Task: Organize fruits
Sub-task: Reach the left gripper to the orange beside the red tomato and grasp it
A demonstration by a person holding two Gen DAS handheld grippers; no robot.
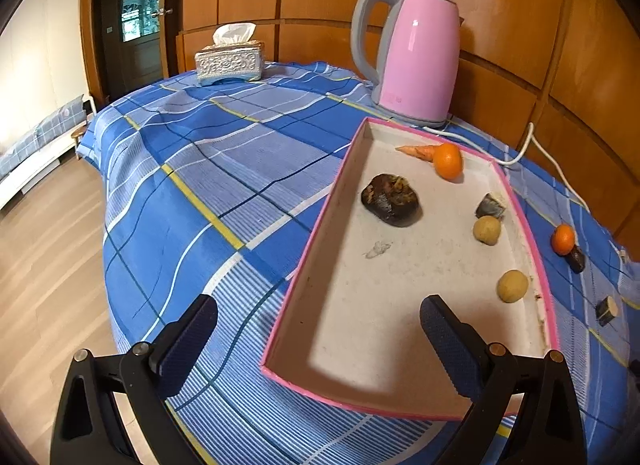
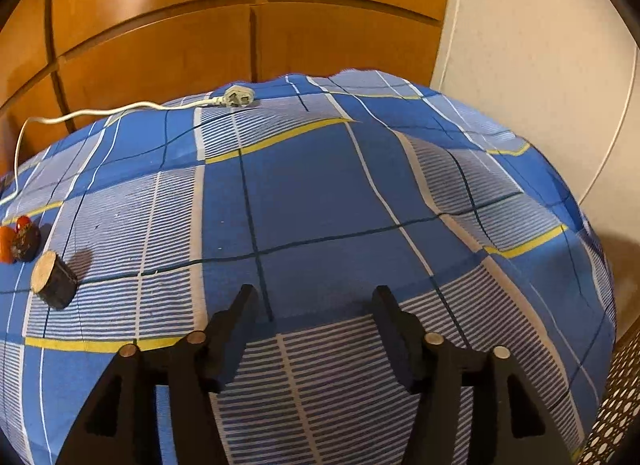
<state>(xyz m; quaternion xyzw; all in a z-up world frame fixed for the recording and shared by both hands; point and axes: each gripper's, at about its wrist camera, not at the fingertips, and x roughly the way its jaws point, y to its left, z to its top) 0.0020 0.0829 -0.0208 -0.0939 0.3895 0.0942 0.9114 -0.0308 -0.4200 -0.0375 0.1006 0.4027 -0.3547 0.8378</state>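
A pink-rimmed tray (image 1: 316,249) lies on the blue checked cloth. In it are a carrot (image 1: 418,151), an orange (image 1: 448,161), a large dark fruit (image 1: 390,199), a small dark piece (image 1: 491,205) and two tan round fruits (image 1: 487,230) (image 1: 512,285). Outside, right of the tray, lie an orange (image 1: 563,239), a dark fruit (image 1: 576,259) and a cut dark piece (image 1: 607,310). These also show at the left of the right wrist view: orange (image 2: 5,249), dark fruit (image 2: 26,243), cut piece (image 2: 54,281). My left gripper (image 1: 320,341) is open over the tray's near end. My right gripper (image 2: 314,337) is open, empty, above bare cloth.
A pink kettle (image 1: 416,61) stands behind the tray; its white cord (image 1: 532,145) runs to a plug (image 2: 239,97) on the cloth. A silver tissue box (image 1: 229,63) sits at the far left. Wooden panels back the table (image 2: 320,193). The floor drops off left.
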